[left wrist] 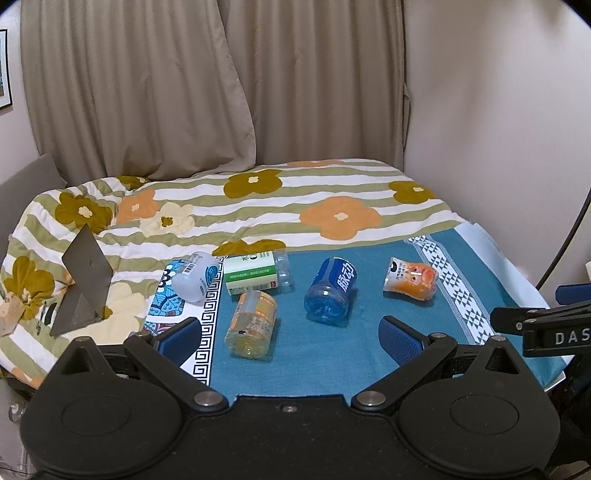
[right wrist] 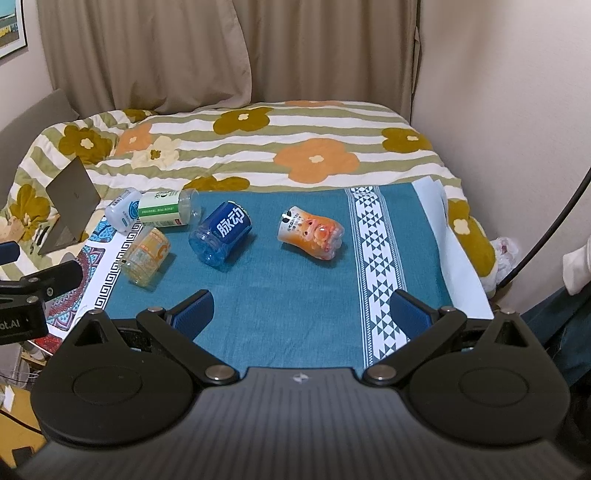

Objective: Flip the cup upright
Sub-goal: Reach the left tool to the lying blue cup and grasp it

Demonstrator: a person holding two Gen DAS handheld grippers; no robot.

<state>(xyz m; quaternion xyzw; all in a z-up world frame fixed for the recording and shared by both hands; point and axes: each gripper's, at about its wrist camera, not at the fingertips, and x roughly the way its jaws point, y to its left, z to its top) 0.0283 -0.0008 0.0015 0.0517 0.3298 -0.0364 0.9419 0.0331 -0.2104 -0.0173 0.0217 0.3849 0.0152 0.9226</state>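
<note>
Flipping nothing yet: both tongs are spread wide and empty, left tongs and right tongs held back over the near part of the teal cloth on the table. Five cups lie on their sides ahead. The orange cartoon cup sits straight ahead of the right tongs and well apart from the rest, so it is judged the cleanest first pick; the blue cup is ahead and to their left. For a good flip, the body should be approached across its width, pads closed on the side wall near mid-height, then lifted clear before being rotated so the base is set down flat; thin plastic will likely dent under a hard squeeze. The yellow cup lies just ahead of the left tongs, with the green-label cup and white cup crowded beyond it, so a sweep there risks rolling the neighbours. Only the left view shows the right rig's arm at its right edge; only the right view shows the table's right edge and bedding past it, plus the picture frame up left.
</note>
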